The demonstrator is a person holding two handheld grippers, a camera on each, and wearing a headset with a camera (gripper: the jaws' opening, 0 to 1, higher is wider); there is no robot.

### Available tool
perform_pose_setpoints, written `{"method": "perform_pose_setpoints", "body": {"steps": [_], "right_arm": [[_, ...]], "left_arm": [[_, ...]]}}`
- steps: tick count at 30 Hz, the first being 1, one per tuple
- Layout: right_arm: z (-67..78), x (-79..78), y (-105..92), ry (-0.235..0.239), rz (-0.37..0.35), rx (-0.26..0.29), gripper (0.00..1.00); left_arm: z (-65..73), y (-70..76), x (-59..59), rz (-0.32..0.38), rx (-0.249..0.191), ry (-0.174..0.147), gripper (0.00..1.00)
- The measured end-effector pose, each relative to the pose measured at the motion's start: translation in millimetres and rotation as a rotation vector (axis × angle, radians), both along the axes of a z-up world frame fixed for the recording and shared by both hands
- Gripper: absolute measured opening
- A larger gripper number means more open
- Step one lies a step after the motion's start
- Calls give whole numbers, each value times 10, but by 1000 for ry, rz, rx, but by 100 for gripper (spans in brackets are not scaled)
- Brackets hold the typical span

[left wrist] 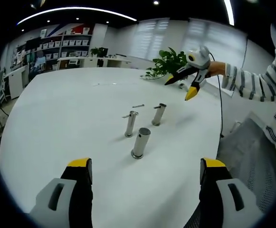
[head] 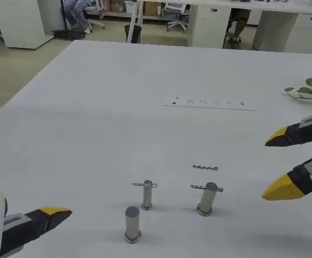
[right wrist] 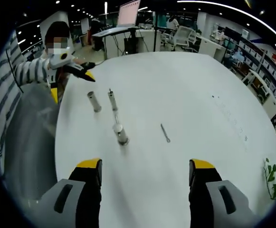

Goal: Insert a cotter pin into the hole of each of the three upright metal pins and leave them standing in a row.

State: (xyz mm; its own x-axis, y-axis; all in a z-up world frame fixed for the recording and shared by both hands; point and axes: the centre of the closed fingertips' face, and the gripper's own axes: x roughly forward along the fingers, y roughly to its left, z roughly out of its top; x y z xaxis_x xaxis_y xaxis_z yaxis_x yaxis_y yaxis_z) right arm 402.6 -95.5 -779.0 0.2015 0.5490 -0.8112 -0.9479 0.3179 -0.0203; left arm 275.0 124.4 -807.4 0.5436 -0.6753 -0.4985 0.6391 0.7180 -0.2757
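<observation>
Head view: three pins stand on the tabletop (head: 91, 113). The middle pin (head: 147, 196) and the right pin (head: 207, 200) each have a cotter through the hole. The bare pin (head: 132, 224) has none and stands a little nearer to the person, so the three do not make a row. The loose cotter (head: 205, 167) lies flat just behind the right pin. The right tool (head: 266, 170) hovers to the right of it, with jaws spread and holding nothing.

Left gripper view: the left tool (left wrist: 146, 164) is also spread and empty. The bare pin (left wrist: 140, 142) stands directly in front of it, near.

Right gripper view: the loose cotter (right wrist: 165, 133) lies ahead, a little right of the right pin (right wrist: 120, 134).

I judge the step in hand is to fetch the loose cotter with the right tool. It is thin and flat, so the jaws should come down low and pinch it near the looped end, leaving the legs free. The left tool should grip the bare pin low on its body. I cannot see its hole, so the pin may need turning before the push. Afterwards, slide it into line with the others.
</observation>
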Motion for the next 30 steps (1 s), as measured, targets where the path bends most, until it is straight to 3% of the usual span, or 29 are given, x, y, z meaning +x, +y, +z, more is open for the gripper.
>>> {"method": "perform_pose_setpoints", "body": {"steps": [4,8,12,21,23,26,30], "right_arm": [[-55,122,83,2,28,-24,73],[-128,242,139,-35,67,-70,69],[-211,299,212,-3,87,-73,69],[-441,388,316,34,97,-112,68],[-491,397,359,38,100,-118,66],[-550,407,422,36,108,-125,59],[-618,413,507,46,116,-128,54]], "left_arm": [[-4,10,-20,2,-9,9,94],[-34,64,-5,29,4,7,92],[-70,91,-20,41,0,28,90],[-51,45,-39,18,14,24,90],[-60,37,-27,31,18,41,91],[-36,2,-23,20,16,21,89],[-72,-43,-59,3,33,33,90]]}}
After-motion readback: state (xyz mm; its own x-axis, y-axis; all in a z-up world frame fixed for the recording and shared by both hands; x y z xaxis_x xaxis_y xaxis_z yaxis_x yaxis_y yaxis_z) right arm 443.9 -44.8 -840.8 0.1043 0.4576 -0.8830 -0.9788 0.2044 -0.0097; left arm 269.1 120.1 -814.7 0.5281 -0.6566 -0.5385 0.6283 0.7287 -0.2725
